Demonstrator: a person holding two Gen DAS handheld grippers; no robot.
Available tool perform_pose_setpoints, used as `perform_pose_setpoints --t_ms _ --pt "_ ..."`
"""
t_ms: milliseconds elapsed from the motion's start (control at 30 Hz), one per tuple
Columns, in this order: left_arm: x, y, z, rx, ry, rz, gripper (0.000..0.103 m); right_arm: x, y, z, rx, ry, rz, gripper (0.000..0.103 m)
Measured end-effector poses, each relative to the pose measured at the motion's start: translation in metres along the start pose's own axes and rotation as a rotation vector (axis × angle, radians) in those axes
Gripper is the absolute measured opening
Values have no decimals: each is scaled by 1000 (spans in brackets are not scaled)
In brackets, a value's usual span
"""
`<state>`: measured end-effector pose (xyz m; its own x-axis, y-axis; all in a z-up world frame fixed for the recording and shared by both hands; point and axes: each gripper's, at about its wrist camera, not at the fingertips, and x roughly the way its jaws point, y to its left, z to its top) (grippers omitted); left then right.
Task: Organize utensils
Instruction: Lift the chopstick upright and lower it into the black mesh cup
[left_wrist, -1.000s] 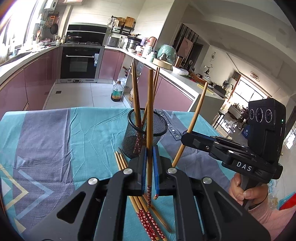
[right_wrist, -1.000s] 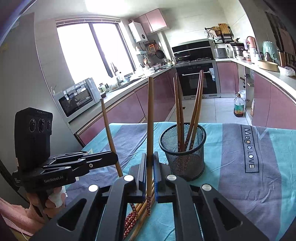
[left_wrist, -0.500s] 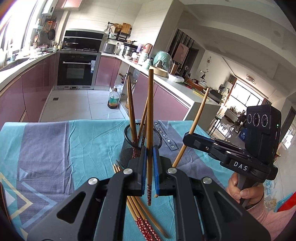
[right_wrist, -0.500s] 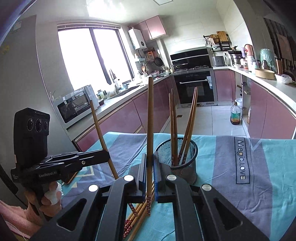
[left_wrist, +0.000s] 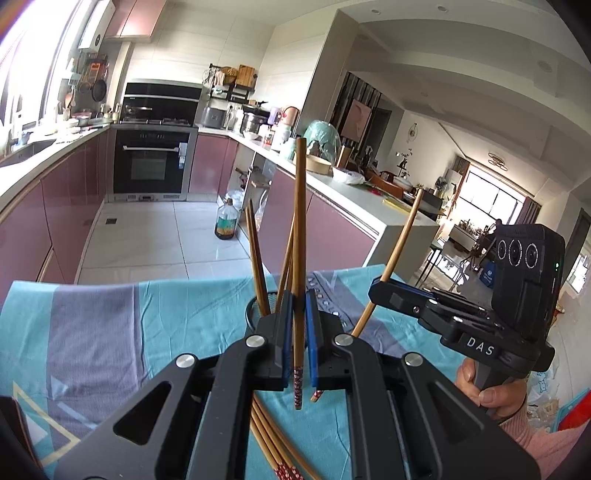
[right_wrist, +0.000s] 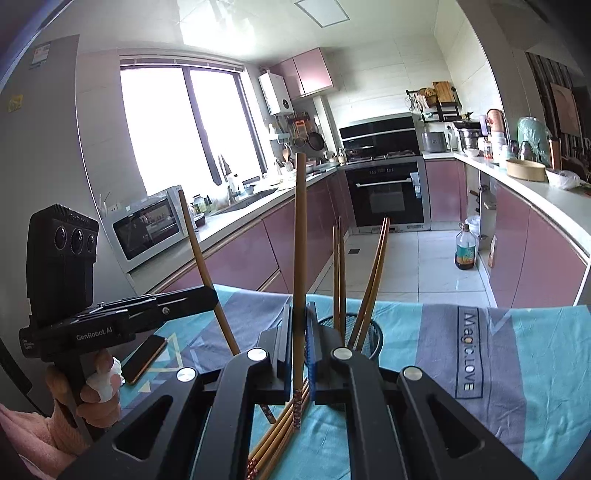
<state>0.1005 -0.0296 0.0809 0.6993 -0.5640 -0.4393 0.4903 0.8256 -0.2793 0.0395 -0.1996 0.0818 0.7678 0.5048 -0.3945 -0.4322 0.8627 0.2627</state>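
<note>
Much of the mesh cup (right_wrist: 365, 338) is hidden from us: in the left wrist view only a sliver of its rim (left_wrist: 253, 314) shows behind the left gripper (left_wrist: 298, 332), and in the right wrist view the right gripper (right_wrist: 300, 343) covers its left side. We count four chopsticks (right_wrist: 341, 284) standing in it, two near upright and two leaning right; their lower ends are lost inside the mesh.

The loose chopsticks (left_wrist: 273, 443) lying on the tablecloth (left_wrist: 110, 332) are cut off by the gripper bodies in both views, so we cannot count them surely; their patterned red ends point toward us.

Our left jaws are closed on one chopstick (left_wrist: 300, 258), held upright, its patterned tip hanging just below the pads, clear of the cloth. Our right jaws likewise pinch a second chopstick (right_wrist: 300, 258), upright, patterned tip downward above the loose bundle. Each gripper also shows in the other's view, its stick tilted, and both are held just in front of the cup above the surface.

A phone (right_wrist: 146, 358) lies on the cloth near the left hand (right_wrist: 92, 387), partly hidden by it.
</note>
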Motion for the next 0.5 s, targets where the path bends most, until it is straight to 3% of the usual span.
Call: perform_pose_setpoints --t_ms 500 --pt "2 -5 27 12 -61 7 7 5 -3 29 -31 -46 -14 5"
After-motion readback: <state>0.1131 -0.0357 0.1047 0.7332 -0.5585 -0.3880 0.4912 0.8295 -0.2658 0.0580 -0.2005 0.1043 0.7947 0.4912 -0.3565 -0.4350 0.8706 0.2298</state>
